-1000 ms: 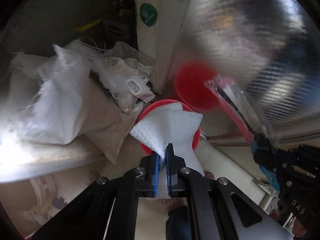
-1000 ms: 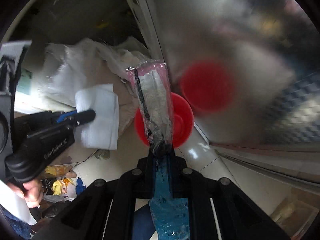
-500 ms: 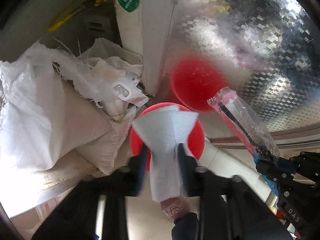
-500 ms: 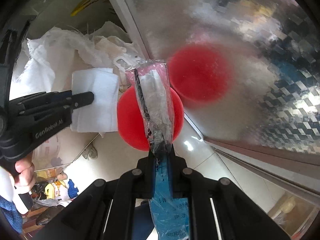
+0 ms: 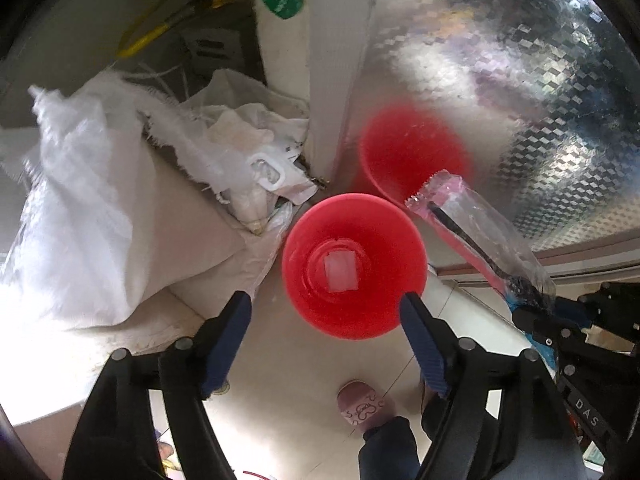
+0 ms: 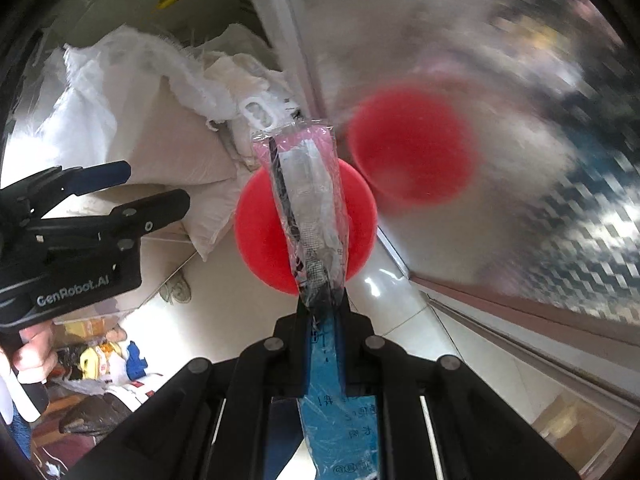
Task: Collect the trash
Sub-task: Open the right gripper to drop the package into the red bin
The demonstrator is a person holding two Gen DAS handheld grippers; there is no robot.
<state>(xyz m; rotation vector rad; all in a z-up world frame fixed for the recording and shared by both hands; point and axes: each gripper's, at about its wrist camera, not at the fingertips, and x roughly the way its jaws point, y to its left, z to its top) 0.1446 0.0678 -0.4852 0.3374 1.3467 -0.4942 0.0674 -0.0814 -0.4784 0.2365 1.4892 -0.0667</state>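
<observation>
A red round bin stands on the floor below both grippers; it also shows in the right wrist view. A white tissue lies at its bottom. My left gripper is open and empty, its jaws wide apart above the bin's near rim. My right gripper is shut on a clear plastic wrapper with pink and blue ends and a black stick inside, held over the bin. The wrapper also shows in the left wrist view, right of the bin.
White woven sacks and crumpled bags are piled left of the bin. A shiny patterned metal door rises behind, showing a red reflection. A white post stands between. A pink slipper is on the tiled floor.
My left gripper opened and let go of the white tissue, which fell into the red bin. My right gripper still holds the wrapper over the bin.
</observation>
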